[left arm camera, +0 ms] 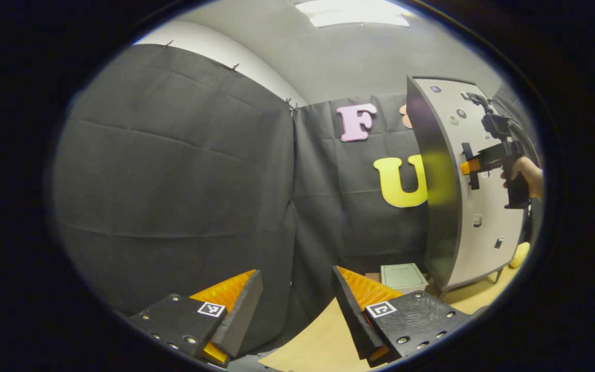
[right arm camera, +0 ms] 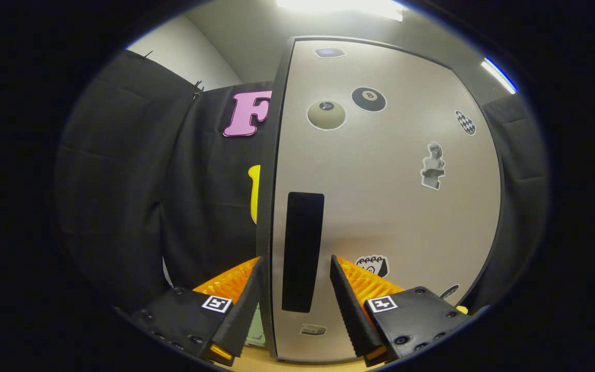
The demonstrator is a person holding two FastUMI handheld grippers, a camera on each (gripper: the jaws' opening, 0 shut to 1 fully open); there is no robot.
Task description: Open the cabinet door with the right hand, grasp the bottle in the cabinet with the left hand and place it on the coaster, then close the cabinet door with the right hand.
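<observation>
The cabinet point(left arm camera: 439, 206) stands at the right of the left gripper view, dark on its side, with a light grey door point(right arm camera: 380, 206) covered in stickers. The door looks flush with the cabinet body, so the inside is hidden. Its black vertical handle point(right arm camera: 302, 248) stands between the fingers of my right gripper point(right arm camera: 295, 287), which is open and straddles it with a small gap on each side. In the left gripper view a hand point(left arm camera: 527, 173) holds that right gripper point(left arm camera: 470, 166) at the handle point(left arm camera: 467, 155). My left gripper point(left arm camera: 297, 294) is open and holds nothing, facing the black cloth wall.
A pale green square pad or box point(left arm camera: 403, 276) lies on the wooden tabletop point(left arm camera: 318, 341) just left of the cabinet's foot. A yellow rounded thing point(left arm camera: 519, 254) sits low at the far right, beyond the cabinet.
</observation>
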